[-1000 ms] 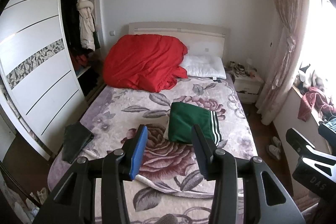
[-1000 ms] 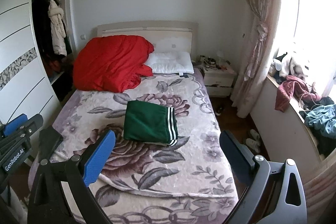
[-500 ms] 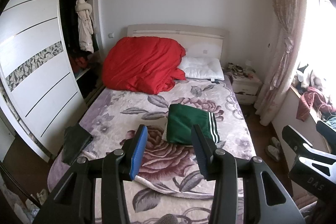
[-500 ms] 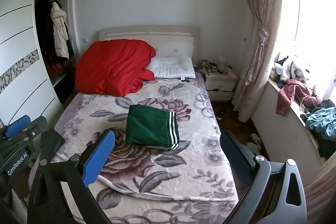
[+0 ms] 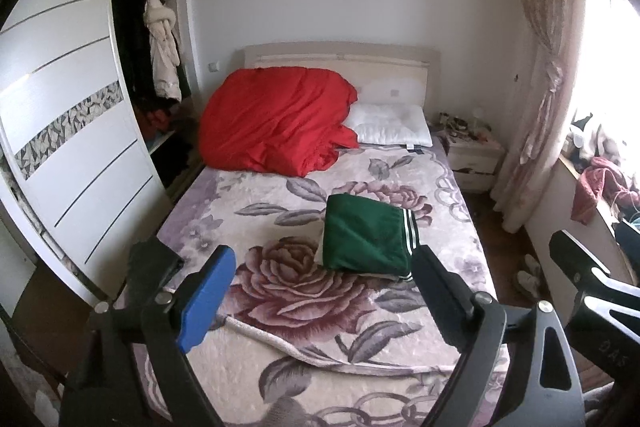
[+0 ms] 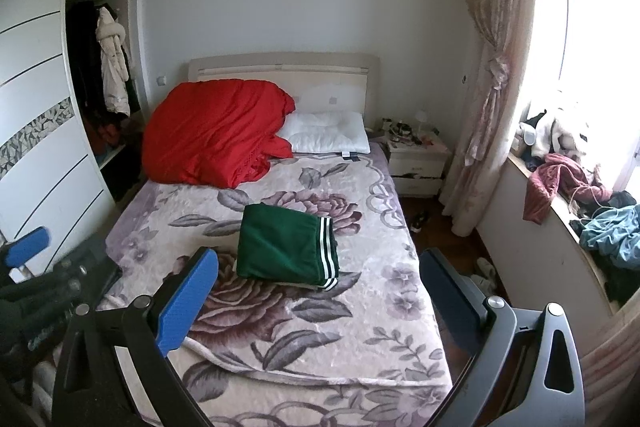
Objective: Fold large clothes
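A folded green garment with white stripes lies in the middle of the bed's floral blanket; it also shows in the right wrist view. My left gripper is open and empty, held above the foot of the bed, short of the garment. My right gripper is open and empty too, also over the foot of the bed. A dark garment lies at the bed's near left corner.
A red duvet and white pillow lie at the headboard. A white wardrobe stands left. A nightstand, curtain and a windowsill with piled clothes are right.
My left gripper's jaws have opened wide. Both grippers have pulled back and up a little from the bed. The green garment has not moved.
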Motion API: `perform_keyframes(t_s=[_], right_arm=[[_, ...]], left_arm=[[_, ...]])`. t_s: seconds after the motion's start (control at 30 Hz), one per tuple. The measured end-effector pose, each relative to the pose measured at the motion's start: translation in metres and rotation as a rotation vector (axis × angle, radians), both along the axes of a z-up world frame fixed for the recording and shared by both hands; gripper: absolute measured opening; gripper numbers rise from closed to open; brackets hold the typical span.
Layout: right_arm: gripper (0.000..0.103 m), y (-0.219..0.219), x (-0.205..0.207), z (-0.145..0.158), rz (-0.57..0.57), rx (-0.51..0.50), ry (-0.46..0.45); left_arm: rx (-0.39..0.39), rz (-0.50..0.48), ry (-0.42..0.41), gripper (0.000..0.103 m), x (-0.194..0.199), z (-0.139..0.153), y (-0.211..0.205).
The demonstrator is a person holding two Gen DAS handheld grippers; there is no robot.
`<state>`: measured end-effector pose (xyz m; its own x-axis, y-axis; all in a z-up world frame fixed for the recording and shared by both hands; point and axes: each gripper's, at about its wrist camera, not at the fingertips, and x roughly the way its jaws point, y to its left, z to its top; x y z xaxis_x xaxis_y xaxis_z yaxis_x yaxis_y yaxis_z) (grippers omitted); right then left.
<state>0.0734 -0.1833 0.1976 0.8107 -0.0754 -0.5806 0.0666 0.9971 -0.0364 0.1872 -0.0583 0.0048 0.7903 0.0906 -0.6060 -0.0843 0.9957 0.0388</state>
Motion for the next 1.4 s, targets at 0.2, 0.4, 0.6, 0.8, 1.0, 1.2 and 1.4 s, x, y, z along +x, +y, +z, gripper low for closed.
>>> perform_keyframes(t_s=[0.2, 0.4, 0.6, 0.8, 1.0, 1.2, 1.4], right_arm=[[0.102, 0.0, -0.001, 0.005, -0.02, -0.006, -0.006], [0.103, -0.005, -0.013, 0.005, -0.038, -0.006, -0.015], [0.103, -0.006, -0.014, 0.005, -0.036, -0.007, -0.017], [0.103, -0.008, -0.018, 0.005, -0.038, -0.003, -0.021], [0.103, -0.007, -0.021, 0.004, -0.042, -0.004, -0.021], [0.103, -0.007, -0.027, 0.003, -0.043, 0.0, -0.015], [0.103, -0.006, -0.034, -0.001, -0.047, 0.001, -0.014]], left_arm=[[-0.013, -0.005, 0.01, 0.089, 0.002, 0.0, -0.002], [0.005, 0.037, -0.029, 0.089, -0.002, 0.005, 0.0], [0.014, 0.053, -0.05, 0.089, -0.006, 0.007, -0.001], [0.013, 0.069, -0.048, 0.089, -0.007, 0.006, 0.0], [0.014, 0.076, -0.037, 0.089, -0.008, 0.003, -0.002], [0.013, 0.075, -0.036, 0.089, -0.008, 0.003, -0.002], [-0.004, 0.091, -0.029, 0.089, -0.012, 0.0, 0.001]])
